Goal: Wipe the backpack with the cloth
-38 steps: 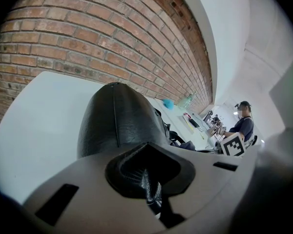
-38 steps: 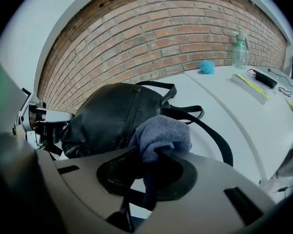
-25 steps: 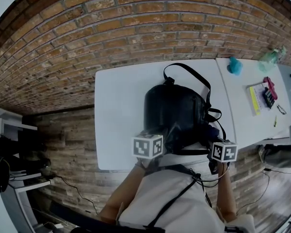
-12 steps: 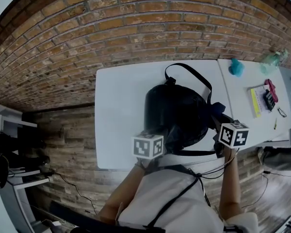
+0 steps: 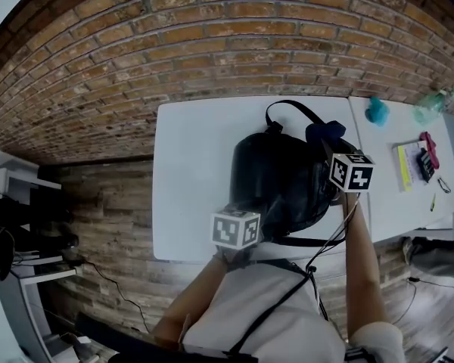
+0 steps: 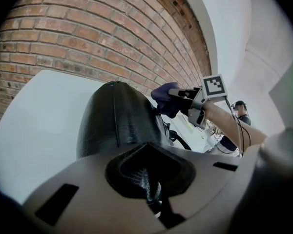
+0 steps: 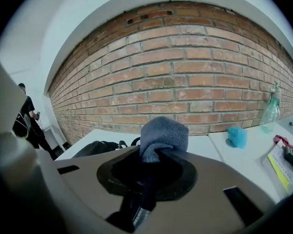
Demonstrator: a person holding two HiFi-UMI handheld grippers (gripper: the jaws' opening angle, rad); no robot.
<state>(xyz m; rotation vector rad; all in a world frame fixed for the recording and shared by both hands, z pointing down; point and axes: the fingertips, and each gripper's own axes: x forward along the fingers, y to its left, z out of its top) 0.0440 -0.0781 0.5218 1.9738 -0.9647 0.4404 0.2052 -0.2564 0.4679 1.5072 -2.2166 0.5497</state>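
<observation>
The right hand-held gripper, clamped on the blue cloth, has swept from the near side of the backpack to its far end, so one wiping pass looks done. The left hand-held gripper stays pinched on the backpack's near edge, directly ahead of it.

Black backpack lying flat (glossy, domed), bunched blue cloth seemingly touching its far corner
</observation>
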